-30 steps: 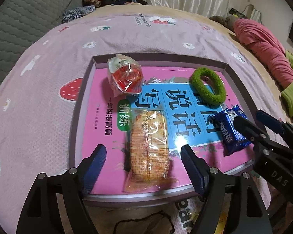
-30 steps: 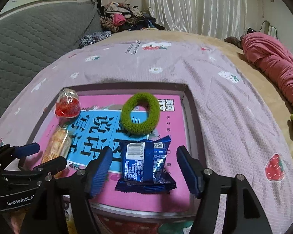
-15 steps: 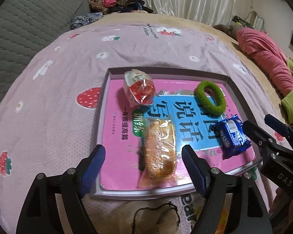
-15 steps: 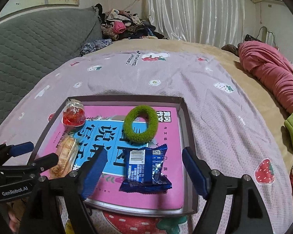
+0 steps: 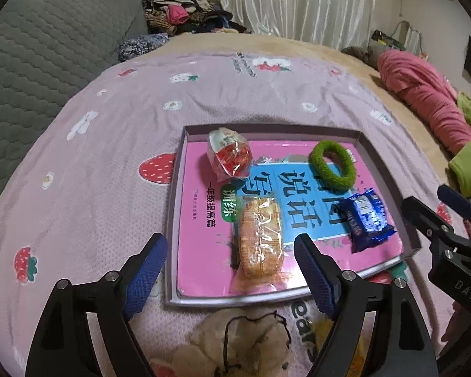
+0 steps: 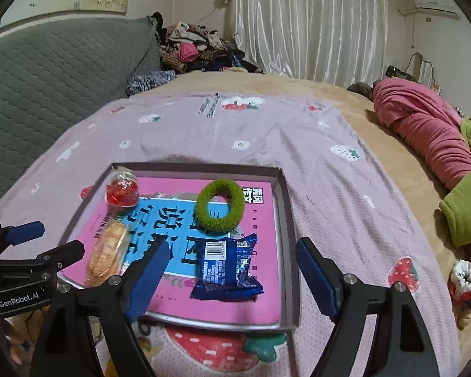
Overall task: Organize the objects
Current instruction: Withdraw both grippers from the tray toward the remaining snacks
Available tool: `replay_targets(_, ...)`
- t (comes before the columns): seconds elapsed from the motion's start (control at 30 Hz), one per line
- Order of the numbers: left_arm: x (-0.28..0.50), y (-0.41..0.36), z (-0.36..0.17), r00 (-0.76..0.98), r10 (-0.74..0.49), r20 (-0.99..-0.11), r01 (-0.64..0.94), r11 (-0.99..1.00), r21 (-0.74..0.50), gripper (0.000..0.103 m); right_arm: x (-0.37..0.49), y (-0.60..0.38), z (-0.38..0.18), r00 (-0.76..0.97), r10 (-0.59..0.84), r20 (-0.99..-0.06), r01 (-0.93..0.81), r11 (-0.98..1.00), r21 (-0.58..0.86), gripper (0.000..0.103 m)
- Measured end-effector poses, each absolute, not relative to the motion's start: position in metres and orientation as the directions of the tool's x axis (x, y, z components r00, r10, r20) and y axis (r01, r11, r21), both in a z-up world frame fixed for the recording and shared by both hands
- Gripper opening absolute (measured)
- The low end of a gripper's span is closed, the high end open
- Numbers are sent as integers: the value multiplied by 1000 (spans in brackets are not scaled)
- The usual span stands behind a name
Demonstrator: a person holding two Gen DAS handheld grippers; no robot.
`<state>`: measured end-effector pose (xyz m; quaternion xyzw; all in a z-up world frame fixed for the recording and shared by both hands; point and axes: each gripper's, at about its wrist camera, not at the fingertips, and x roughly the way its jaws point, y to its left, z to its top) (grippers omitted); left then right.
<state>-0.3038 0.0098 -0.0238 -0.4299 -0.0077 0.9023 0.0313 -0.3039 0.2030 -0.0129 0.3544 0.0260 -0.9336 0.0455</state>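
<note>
Pink garment (image 6: 430, 132) beyond tray (image 6: 285, 220)

L wrist cam sits just behind the left gripper (image 5: 230, 278), looking fwd and steeply down over the tray's (image 5: 172, 220) near-left corner, close in. R wrist cam rides behind the right gripper (image 6: 232, 279), tilted down less (more curtain and wall in shot), over the tray's near-right corner. Both views share the whole tray, the pink bedspread (image 6: 267, 132) and the grey headboard; each also catches the other gripper at its edge.
</note>
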Motion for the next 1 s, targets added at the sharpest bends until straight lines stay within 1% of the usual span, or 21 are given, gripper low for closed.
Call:
replay_targets(0.17, -281, 1, -7, -646, 74, -759, -34, -997, -68, 84, -277, 204, 5, -760, -96, -643, 109, -994, 19, 87)
replay_targets(0.4, -237, -15, 14, -660, 56, -749, -9, -998, -67, 84, -239, 203, 21, -763, -128, -633, 110, -992, 67, 88)
replay_targets(0.67, -192, -25, 41, -663, 45, -747, -5, -998, -56, 84, -199, 191, 54, -778, -121, -616, 120, -992, 44, 88)
replay_targets(0.8, -169, -27, 56, -677, 47, -734, -13, -999, -52, 84, -178, 185, 71, -785, -116, -608, 132, -991, 17, 93)
replay_targets(1.0, -141, -36, 74, -684, 36, -729, -3, -999, -47, 84, -147, 178, 91, -800, -111, -590, 136, -991, 1, 95)
